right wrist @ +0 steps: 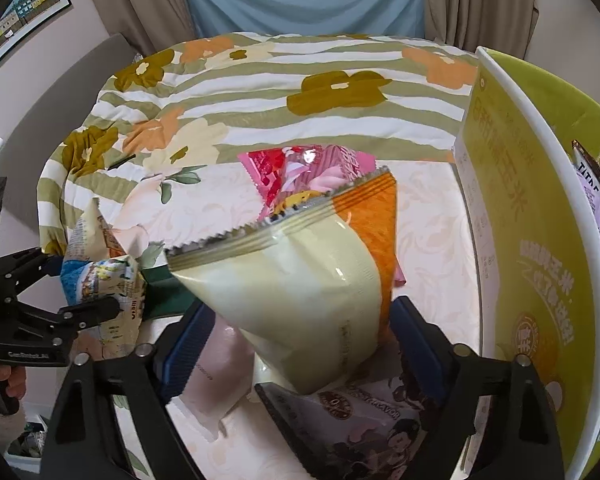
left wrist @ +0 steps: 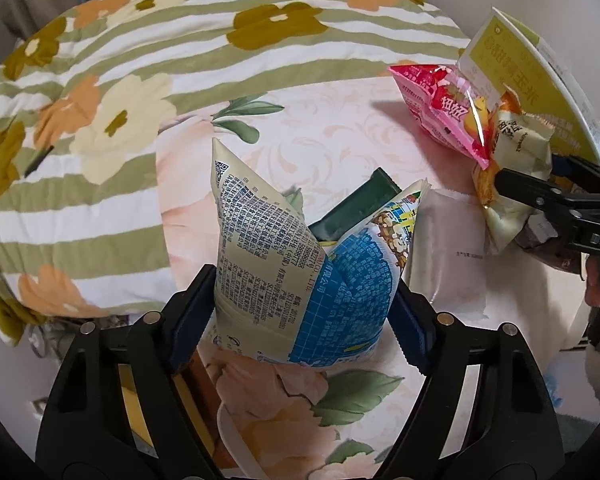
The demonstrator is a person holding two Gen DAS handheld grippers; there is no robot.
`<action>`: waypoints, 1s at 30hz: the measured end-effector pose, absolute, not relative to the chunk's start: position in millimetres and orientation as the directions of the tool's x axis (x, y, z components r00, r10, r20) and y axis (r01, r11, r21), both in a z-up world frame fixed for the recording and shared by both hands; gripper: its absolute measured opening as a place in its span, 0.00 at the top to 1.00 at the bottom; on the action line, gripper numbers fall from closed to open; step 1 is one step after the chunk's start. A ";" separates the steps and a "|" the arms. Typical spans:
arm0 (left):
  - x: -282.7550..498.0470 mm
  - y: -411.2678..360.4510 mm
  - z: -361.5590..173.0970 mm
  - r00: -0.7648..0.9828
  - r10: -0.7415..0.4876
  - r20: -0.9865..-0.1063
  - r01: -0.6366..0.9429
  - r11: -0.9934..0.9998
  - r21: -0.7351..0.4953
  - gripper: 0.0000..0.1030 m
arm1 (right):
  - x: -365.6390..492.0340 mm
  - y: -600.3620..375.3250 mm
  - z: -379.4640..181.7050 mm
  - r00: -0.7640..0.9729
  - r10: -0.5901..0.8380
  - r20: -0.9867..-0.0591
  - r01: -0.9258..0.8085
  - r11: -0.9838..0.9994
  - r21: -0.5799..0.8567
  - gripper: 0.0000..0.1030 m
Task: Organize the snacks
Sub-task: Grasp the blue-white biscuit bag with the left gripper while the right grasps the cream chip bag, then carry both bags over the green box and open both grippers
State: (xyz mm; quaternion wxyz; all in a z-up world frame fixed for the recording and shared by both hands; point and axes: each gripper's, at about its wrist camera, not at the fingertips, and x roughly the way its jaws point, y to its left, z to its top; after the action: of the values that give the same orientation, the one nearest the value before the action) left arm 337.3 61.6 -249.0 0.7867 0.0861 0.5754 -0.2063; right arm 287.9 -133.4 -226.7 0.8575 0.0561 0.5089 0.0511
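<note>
Two snack packets are sitting in your grippers right now, one in each. Your left gripper [left wrist: 304, 312] is clamping its blue pads onto the sides of a cream-and-blue snack bag [left wrist: 300, 280], which is standing upright between the jaws and bulging under the squeeze. Behind that bag, toward twelve o'clock in the left wrist view, a dark green packet [left wrist: 356, 208] is lying on the floral bedsheet [left wrist: 332, 136], and a pale translucent packet [left wrist: 452, 248] is resting just beside it at about three o'clock.

Your right gripper [right wrist: 300, 340] is closing on a cream-and-orange packet [right wrist: 300, 288]; both pads are meeting its sides, and its serrated top edge is tilting up toward eleven o'clock. A pink-red packet [right wrist: 300, 172] is lying beyond it at twelve o'clock, partly hidden by it. Below the jaws, at six o'clock, a grey-purple packet [right wrist: 364, 412] with dark printing is lying flat on the sheet.

At three o'clock in the right wrist view, a yellow-green cardboard box [right wrist: 540, 240] is standing open with its white rim facing you. Inside it, several wrapped snacks [right wrist: 596, 200] are showing at the far right edge; you cannot tell how many from here.

A striped flowered quilt [right wrist: 260, 92] is bunching across the back of the bed, at twelve o'clock.
</note>
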 end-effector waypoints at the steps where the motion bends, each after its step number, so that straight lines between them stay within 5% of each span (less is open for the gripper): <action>1: 335.9 62.7 -246.7 0.254 -0.229 -0.940 0.417 0.903 -0.107 0.24 | 288.6 -133.8 -227.6 0.475 0.143 -0.868 -0.029 0.989 0.147 0.24; 7: 329.6 69.5 -231.9 0.273 -0.253 -0.928 0.379 0.915 -0.138 0.24 | 286.1 -140.6 -226.7 0.467 0.137 -0.874 -0.002 0.988 0.154 0.40; 30: 292.5 66.9 -120.9 0.438 -0.356 -0.826 0.415 0.895 -0.166 0.24 | 227.1 -121.3 -130.1 0.606 0.214 -0.766 -0.021 0.967 0.253 0.42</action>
State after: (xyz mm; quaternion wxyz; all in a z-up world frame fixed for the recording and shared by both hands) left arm 292.5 66.9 -120.9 0.8473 0.0306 0.4790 -0.2273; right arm 227.1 -121.3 -130.1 0.8894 0.1099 0.4387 0.0662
